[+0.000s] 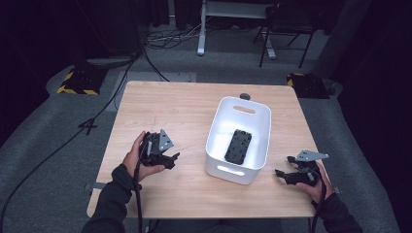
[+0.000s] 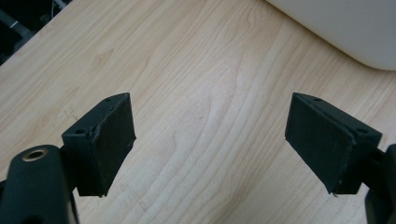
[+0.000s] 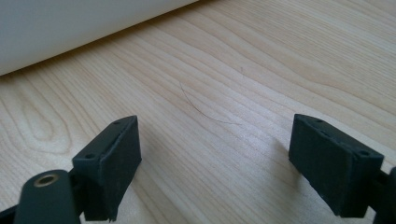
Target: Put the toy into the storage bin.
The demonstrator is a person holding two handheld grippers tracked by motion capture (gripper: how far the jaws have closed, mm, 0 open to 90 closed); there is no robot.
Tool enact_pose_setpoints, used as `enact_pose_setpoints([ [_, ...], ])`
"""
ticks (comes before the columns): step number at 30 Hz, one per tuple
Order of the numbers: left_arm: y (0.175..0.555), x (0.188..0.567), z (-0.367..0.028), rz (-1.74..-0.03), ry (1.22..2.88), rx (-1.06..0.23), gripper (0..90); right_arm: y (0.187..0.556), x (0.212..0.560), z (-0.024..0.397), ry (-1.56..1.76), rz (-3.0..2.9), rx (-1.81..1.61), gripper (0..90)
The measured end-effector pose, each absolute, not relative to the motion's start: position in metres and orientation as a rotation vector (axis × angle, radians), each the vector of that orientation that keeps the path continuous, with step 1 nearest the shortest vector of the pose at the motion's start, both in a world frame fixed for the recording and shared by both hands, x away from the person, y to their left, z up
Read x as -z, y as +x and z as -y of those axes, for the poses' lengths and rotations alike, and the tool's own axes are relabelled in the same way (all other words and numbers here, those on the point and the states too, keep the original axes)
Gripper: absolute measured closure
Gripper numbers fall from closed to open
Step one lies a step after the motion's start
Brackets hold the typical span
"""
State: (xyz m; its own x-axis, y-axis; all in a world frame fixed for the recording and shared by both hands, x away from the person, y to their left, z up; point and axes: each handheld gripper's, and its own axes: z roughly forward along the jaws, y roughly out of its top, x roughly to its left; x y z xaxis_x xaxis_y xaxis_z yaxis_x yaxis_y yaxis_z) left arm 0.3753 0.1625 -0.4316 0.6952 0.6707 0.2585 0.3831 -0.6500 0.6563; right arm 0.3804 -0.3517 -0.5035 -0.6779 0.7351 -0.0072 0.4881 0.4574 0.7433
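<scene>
A white plastic bin [image 1: 262,138] with handle cut-outs stands on the wooden table [image 1: 170,104], right of centre. A flat black rectangular object [image 1: 238,145] lies on its floor. My left gripper [image 1: 172,159] hovers left of the bin, jaws open with bare wood between them; its pads [image 2: 109,142] frame nothing, and the bin's wall [image 2: 341,23] shows at the upper right. My right gripper [image 1: 284,167] rests low at the table's right front, pointing toward the bin, jaws open and empty, with the bin's side [image 3: 70,28] at the upper left of its own view.
Cables [image 1: 121,73] run across the grey floor behind and left of the table. A black chair [image 1: 286,24] and a white desk leg [image 1: 200,29] stand beyond the far edge. Bare wood spreads left of the bin and along the front edge.
</scene>
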Motion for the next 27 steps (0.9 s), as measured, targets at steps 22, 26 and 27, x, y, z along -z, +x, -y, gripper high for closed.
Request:
enact_pose_setpoints([
  [22,0.34,0.482,-0.205,-0.993,2.324,-0.625,16.2,0.381,0.504,0.352,1.039,-2.384,-1.059,17.1],
  [26,0.334,0.488,-0.212,-1.027,2.288,-0.577,16.2,0.38,0.503,0.352,1.041,-2.384,-1.059,17.1],
  [27,0.332,0.489,-0.215,-1.031,2.279,-0.58,16.2,0.38,0.503,0.352,1.041,-2.384,-1.059,17.1],
])
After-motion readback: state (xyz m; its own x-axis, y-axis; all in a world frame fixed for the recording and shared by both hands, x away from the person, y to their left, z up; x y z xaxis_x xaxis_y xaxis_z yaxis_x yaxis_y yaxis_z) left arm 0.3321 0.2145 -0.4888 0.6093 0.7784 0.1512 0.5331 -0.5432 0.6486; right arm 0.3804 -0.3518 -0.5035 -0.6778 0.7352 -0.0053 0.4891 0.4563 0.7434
